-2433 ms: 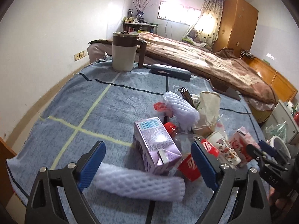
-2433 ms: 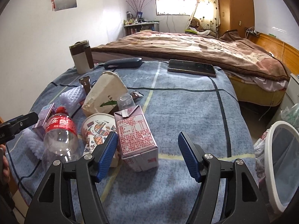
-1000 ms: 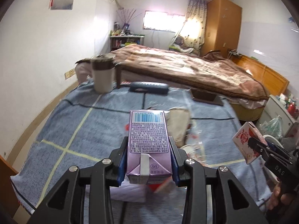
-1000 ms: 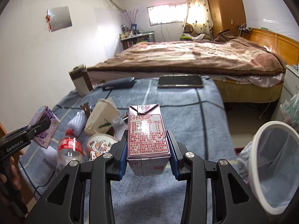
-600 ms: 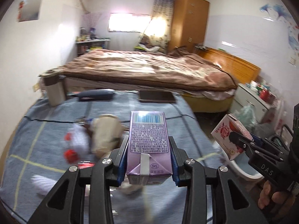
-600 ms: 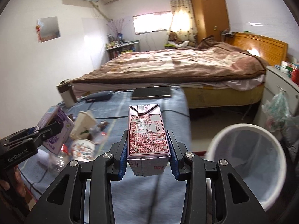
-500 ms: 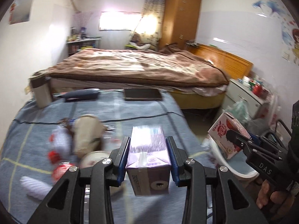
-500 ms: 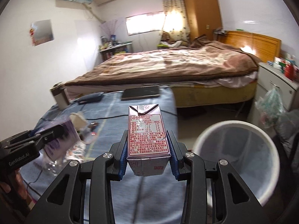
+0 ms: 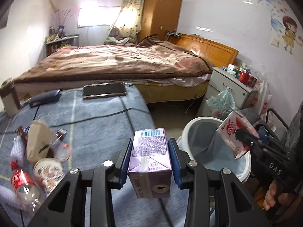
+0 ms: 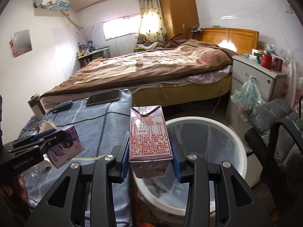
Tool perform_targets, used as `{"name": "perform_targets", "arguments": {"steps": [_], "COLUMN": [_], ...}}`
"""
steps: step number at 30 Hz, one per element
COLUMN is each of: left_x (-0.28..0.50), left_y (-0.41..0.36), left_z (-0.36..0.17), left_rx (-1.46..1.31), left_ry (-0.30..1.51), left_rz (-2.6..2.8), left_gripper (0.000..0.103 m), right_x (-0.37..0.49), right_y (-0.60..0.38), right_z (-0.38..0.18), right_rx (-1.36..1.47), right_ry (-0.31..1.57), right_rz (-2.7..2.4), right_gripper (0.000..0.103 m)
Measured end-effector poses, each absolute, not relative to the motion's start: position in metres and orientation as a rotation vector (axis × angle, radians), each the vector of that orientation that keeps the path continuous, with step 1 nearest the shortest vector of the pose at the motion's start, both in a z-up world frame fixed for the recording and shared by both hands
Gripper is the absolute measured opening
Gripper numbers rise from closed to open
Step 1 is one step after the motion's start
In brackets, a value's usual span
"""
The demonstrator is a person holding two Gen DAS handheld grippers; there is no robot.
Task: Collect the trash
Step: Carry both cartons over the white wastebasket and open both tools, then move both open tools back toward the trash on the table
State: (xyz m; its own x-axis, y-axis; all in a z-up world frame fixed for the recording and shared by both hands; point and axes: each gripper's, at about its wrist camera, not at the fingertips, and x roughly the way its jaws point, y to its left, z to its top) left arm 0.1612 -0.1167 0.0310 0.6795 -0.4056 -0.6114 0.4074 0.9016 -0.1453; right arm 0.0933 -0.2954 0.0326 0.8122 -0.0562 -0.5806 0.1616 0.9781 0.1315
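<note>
Beside the bed, each hand-held gripper pinches a carton: left [image 9: 150, 165] purple carton [image 9: 149, 162], right [image 10: 151, 155] red-printed carton [image 10: 149, 138].

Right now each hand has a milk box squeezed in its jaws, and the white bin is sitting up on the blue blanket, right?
Nearly. Both boxes are gripped: the purple carton in the left gripper, the pink carton in the right gripper. But the white bin stands on the floor beside the blue blanket, not on it; the right wrist view shows this.
</note>
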Motion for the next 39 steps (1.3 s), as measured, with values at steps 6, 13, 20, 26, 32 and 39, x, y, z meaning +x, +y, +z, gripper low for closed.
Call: {"name": "perform_targets", "arguments": {"steps": [6,13,20,26,32,39], "left_x": [0.164,0.161,0.163,0.162,0.156,0.144], "left_y": [-0.172,-0.225,-0.242,-0.236,-0.213,-0.170], "left_z": [0.028,0.012,0.003,0.003,0.010,0.017], "left_rx": [0.017,0.073,0.069,0.054,0.020,0.017], "left_ry": [0.719,0.764,0.805,0.803,0.774,0.722], "left_rz": [-0.575,-0.639,-0.678,-0.665,-0.638,-0.563], "left_gripper": [0.040,0.040,0.060,0.061,0.062,0.065], "right_x": [0.093,0.096,0.093,0.085,0.080,0.075], "right_y": [-0.327,-0.354,-0.367,-0.369,-0.363,-0.342], "right_z": [0.022,0.001,-0.009,-0.006,0.001,0.013], "right_rx": [0.185,0.201,0.210,0.225,0.228,0.220], "right_ry": [0.664,0.748,0.792,0.769,0.742,0.686], "right_rz": [-0.178,-0.235,-0.278,-0.292,-0.279,-0.253], "right_gripper": [0.040,0.040,0.051,0.064,0.064,0.064]}}
